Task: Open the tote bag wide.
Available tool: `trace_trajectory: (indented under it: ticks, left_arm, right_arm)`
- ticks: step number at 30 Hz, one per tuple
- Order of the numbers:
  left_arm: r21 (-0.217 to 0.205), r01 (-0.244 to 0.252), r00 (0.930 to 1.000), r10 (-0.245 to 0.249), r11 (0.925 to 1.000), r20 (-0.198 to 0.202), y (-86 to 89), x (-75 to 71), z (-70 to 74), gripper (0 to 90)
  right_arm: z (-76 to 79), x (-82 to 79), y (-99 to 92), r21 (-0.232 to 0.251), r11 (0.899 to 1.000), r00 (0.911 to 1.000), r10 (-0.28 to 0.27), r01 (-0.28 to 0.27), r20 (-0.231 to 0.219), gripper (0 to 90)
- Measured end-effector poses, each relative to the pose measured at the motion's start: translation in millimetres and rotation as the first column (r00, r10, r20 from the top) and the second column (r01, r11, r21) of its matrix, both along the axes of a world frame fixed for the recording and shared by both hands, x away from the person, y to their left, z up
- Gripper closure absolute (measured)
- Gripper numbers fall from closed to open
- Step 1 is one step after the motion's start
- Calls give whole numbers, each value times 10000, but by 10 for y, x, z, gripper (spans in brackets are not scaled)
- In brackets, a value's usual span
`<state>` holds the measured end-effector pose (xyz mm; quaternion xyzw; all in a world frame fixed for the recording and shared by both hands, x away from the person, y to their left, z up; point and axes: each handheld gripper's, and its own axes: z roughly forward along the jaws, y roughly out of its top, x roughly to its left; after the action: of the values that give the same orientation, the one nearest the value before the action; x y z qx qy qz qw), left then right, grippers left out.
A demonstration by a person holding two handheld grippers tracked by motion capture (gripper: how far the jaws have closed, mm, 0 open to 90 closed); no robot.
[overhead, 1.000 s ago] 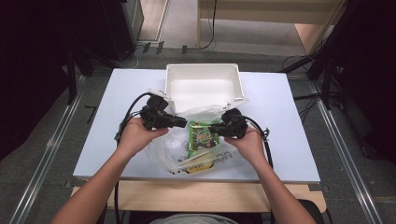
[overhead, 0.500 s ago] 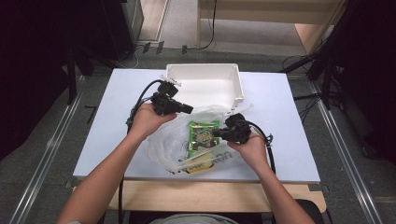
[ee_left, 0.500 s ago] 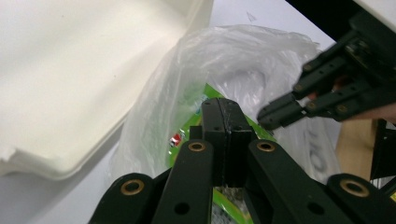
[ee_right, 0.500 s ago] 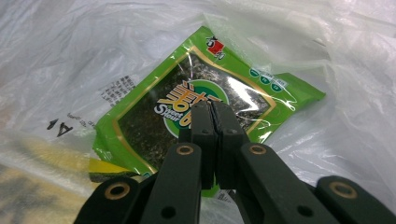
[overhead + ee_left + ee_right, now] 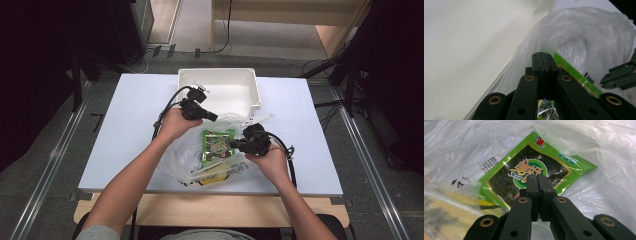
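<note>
A clear plastic bag (image 5: 186, 156) lies crumpled on the white table. A green seaweed snack packet (image 5: 218, 142) shows through it, and a yellowish packet (image 5: 212, 175) lies nearer to me. My left gripper (image 5: 215, 117) is at the bag's far rim, beside the white bin (image 5: 220, 75). In the left gripper view its jaws are shut, with the bag's film (image 5: 524, 57) caught at the tips (image 5: 541, 53). My right gripper (image 5: 231, 146) rests at the green packet's right edge. Its jaws (image 5: 538, 177) are shut over the packet (image 5: 506, 180), and I cannot make out any film pinched between them.
The open white bin stands at the back centre of the table (image 5: 125, 130), just beyond the bag. A white strip (image 5: 257, 120) lies by the bin's near right corner. Black cables trail from both grippers. Dark floor and frames surround the table.
My left gripper has moved away from me and to the right, from the bag's left side to the rim next to the bin. The right gripper has stayed nearly in place.
</note>
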<state>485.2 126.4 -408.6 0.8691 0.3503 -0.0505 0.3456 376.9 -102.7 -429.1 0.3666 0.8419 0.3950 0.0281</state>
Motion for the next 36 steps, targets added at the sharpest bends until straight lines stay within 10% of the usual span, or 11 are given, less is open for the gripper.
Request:
trace_trajectory:
  ticks: [13, 36]
  left_arm:
    - [227, -163, 9993, 170, 9996, -342, -36, -5, -400, 900]
    - [389, -541, 9981, 552, 9978, -256, -19, 51, -511, 900]
  right_arm:
    - [-95, -58, 139, -172, 9992, 9992, 369, -372, -159, 900]
    - [-211, -464, 131, -255, 9951, 9951, 945, -952, -283, 900]
